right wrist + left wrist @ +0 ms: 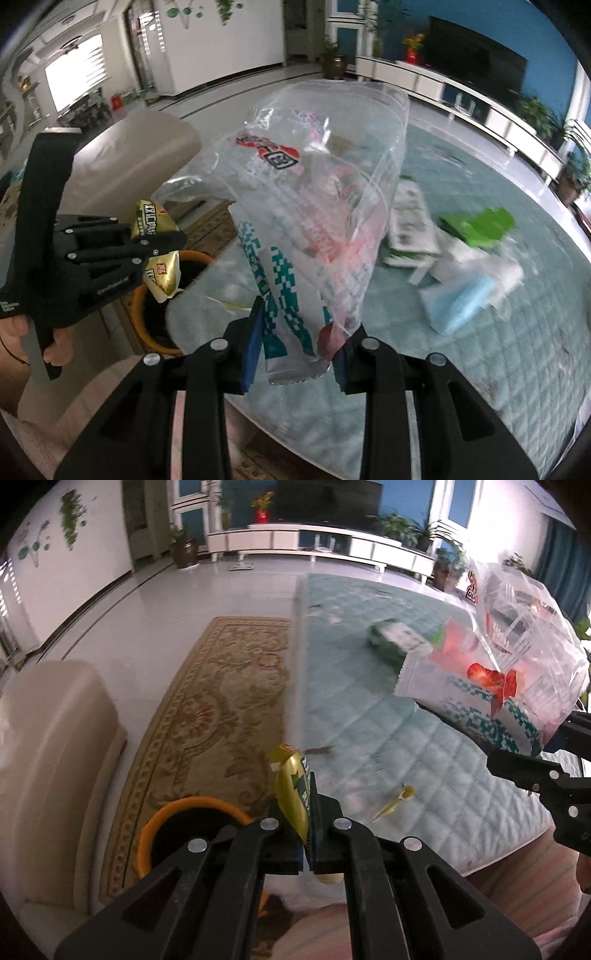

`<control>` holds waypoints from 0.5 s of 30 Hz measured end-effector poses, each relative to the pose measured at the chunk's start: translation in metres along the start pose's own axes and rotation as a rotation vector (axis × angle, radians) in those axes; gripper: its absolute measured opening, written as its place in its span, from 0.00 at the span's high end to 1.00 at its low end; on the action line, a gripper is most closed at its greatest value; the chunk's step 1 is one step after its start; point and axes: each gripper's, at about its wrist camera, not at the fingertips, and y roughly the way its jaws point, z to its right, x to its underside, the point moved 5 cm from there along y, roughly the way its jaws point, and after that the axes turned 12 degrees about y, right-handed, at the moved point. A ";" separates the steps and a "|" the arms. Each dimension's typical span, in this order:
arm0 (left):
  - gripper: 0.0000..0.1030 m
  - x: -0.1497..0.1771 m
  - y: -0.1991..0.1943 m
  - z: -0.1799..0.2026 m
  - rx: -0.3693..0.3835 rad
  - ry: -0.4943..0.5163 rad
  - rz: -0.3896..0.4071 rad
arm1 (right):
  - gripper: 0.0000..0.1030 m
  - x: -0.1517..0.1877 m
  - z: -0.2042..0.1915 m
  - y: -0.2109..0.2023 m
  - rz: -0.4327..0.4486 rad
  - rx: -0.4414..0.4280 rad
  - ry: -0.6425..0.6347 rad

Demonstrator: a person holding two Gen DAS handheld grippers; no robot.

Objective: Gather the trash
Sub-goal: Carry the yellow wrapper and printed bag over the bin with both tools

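Note:
My left gripper [309,794] is shut on a gold snack wrapper [291,794] and holds it above the orange-rimmed bin [184,812]; it also shows in the right wrist view [159,243] with the gold wrapper [155,221]. My right gripper [299,343] is shut on a bunch of wrappers: a clear plastic bag [317,166] and a white-and-teal packet [284,317]. That bunch shows at the right of the left wrist view [491,679]. A small yellow scrap [397,799] lies on the teal quilted table cover [369,720].
More trash lies on the table: a green box [480,225], a blue-and-white pack [458,295] and printed cartons [410,229]. A beige sofa arm [55,757] stands left of the bin. A patterned rug [221,701] lies beyond.

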 end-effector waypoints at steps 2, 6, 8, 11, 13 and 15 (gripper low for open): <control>0.94 0.009 -0.001 -0.016 -0.009 -0.018 -0.009 | 0.69 -0.002 -0.018 0.008 -0.010 -0.019 -0.023; 0.94 0.030 0.000 -0.050 -0.037 -0.060 -0.031 | 0.69 -0.006 -0.056 0.031 -0.042 -0.067 -0.071; 0.94 0.039 0.001 -0.064 -0.042 -0.078 -0.039 | 0.69 -0.007 -0.077 0.044 -0.063 -0.093 -0.101; 0.94 0.053 0.003 -0.089 -0.056 -0.113 -0.049 | 0.69 -0.010 -0.101 0.059 -0.087 -0.117 -0.131; 0.94 0.060 0.004 -0.100 -0.061 -0.130 -0.055 | 0.69 -0.013 -0.112 0.066 -0.099 -0.135 -0.144; 0.94 0.069 0.007 -0.114 -0.070 -0.144 -0.064 | 0.69 -0.016 -0.123 0.077 -0.115 -0.153 -0.153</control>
